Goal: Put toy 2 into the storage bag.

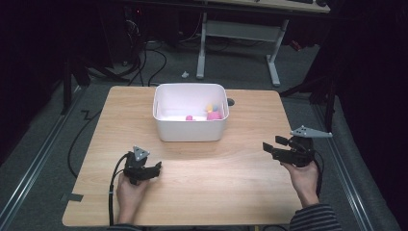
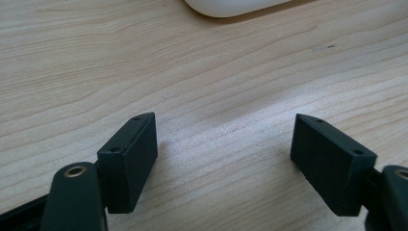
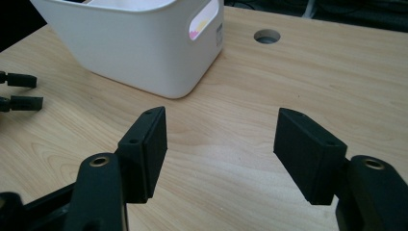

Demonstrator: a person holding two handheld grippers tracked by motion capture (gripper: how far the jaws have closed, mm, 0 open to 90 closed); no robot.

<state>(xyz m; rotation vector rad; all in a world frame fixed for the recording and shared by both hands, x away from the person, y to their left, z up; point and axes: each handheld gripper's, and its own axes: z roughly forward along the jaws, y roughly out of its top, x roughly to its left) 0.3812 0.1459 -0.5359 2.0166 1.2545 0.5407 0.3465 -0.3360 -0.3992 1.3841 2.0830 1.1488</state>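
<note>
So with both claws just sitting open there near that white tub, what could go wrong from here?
Two possible snags. The white tub looks light and stands loose on the table, so a nudge from the right gripper, which points toward it, might slide it. And the small pink and yellow pieces lie deep against the tub's far right wall, so the left gripper would probably struggle to reach in cleanly.

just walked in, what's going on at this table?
A person sits at a wooden table with a two-jaw gripper in each hand. Both the left gripper and the right gripper are open and empty, held near the table's front half on either side. Between them, farther back, stands a white bin holding a few small pink and yellow items; what they are is too small to tell. Neither gripper is touching the bin.
</note>
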